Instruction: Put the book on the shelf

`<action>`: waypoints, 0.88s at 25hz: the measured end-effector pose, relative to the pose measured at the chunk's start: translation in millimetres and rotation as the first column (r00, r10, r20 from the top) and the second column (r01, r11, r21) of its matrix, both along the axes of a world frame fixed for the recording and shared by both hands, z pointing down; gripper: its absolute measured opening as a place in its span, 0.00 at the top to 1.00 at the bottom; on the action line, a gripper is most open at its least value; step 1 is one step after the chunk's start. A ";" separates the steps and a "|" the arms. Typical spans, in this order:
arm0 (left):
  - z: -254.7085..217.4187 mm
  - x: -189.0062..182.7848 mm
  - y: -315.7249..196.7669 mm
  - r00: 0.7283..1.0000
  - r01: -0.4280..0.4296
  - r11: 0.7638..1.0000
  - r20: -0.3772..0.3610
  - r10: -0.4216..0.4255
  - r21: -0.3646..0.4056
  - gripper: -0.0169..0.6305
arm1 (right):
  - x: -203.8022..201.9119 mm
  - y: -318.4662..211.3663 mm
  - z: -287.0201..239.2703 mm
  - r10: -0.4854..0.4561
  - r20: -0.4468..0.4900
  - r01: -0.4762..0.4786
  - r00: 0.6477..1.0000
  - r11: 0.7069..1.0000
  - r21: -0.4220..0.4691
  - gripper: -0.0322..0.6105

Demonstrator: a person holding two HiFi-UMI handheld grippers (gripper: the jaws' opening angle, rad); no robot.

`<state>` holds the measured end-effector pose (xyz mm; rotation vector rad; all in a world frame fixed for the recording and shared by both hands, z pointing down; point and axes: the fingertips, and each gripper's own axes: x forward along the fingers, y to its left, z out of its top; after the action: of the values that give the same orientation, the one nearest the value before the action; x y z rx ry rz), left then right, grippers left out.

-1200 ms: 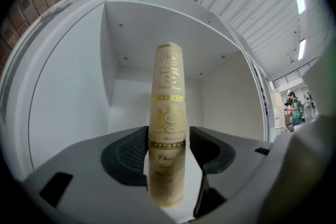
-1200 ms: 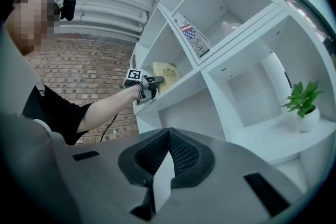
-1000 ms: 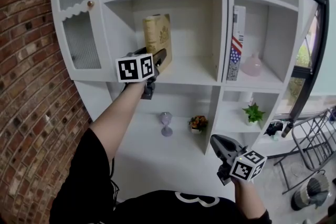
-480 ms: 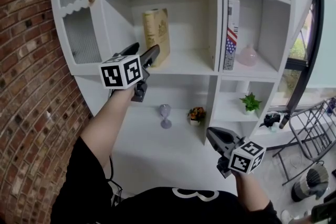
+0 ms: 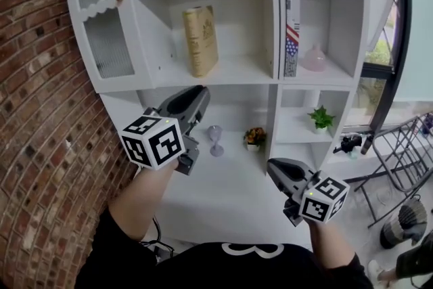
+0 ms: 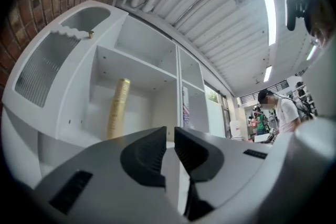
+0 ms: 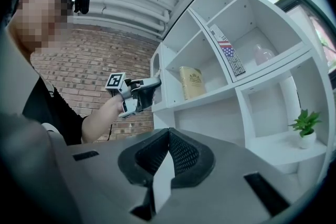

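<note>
The tan book (image 5: 200, 40) stands upright and alone in the middle compartment of the white shelf unit (image 5: 230, 75). It also shows in the left gripper view as the tan book (image 6: 118, 107) and in the right gripper view as the book (image 7: 191, 82). My left gripper (image 5: 201, 95) hangs below and in front of that compartment, apart from the book. Its jaws have just been closing; only a narrow slit remains at the left gripper (image 6: 170, 134), with nothing in it. My right gripper (image 5: 272, 170) is low at the right, shut and empty, the tips meeting at the right gripper (image 7: 168, 134).
A flag-striped book (image 5: 291, 34) and a pink vase (image 5: 314, 59) fill the compartment to the right. Below sit a small plant (image 5: 320, 120), a flower pot (image 5: 255, 137) and a glass (image 5: 215, 141). A brick wall (image 5: 40, 112) runs on the left, a metal rack (image 5: 399, 159) on the right.
The left gripper has drawn back and down from the book's compartment and its wide jaws have closed to a slit. The book stays standing on the shelf. The right gripper rose slightly.
</note>
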<state>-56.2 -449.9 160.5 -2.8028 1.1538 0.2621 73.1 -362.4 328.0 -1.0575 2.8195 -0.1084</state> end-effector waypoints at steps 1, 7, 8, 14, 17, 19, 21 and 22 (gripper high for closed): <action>9.1 5.1 10.9 1.000 -0.020 1.000 0.011 0.020 -0.010 0.91 | 0.3 3.8 -0.6 0.002 0.000 -0.002 1.000 1.000 0.004 0.94; 72.3 31.9 68.4 0.989 -0.143 0.983 0.024 0.147 -0.116 0.97 | 5.4 21.4 -1.5 0.010 0.041 -0.010 0.999 1.000 0.005 0.94; 82.2 35.8 76.7 0.985 -0.167 0.975 0.010 0.171 -0.144 0.97 | 5.7 25.0 -0.6 0.008 0.051 -0.008 0.999 1.000 0.000 0.94; 127.4 44.0 114.2 0.972 -0.236 0.956 -0.034 0.233 -0.175 0.97 | -5.1 46.7 10.5 -0.036 0.050 0.036 0.998 0.999 -0.004 0.94; 144.9 46.5 129.0 0.967 -0.253 0.949 -0.062 0.246 -0.189 0.97 | -6.9 52.6 19.8 -0.046 0.064 0.047 0.997 0.999 -0.018 0.94; 156.4 49.9 136.1 0.966 -0.257 0.944 -0.078 0.246 -0.209 0.97 | -7.4 54.0 22.5 -0.055 0.098 0.058 0.994 0.998 -0.030 0.94; 167.0 49.6 137.8 0.969 -0.246 0.944 -0.084 0.232 -0.220 0.97 | -10.4 54.3 25.1 -0.068 0.115 0.073 0.991 0.996 -0.041 0.94; 172.5 47.5 136.5 0.972 -0.235 0.946 -0.084 0.221 -0.223 0.97 | -12.4 54.3 26.8 -0.075 0.113 0.081 0.991 0.996 -0.046 0.94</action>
<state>-8.7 -313.4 333.1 -3.1590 0.9222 0.2423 60.7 -308.1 354.7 -0.9206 2.7714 -0.2392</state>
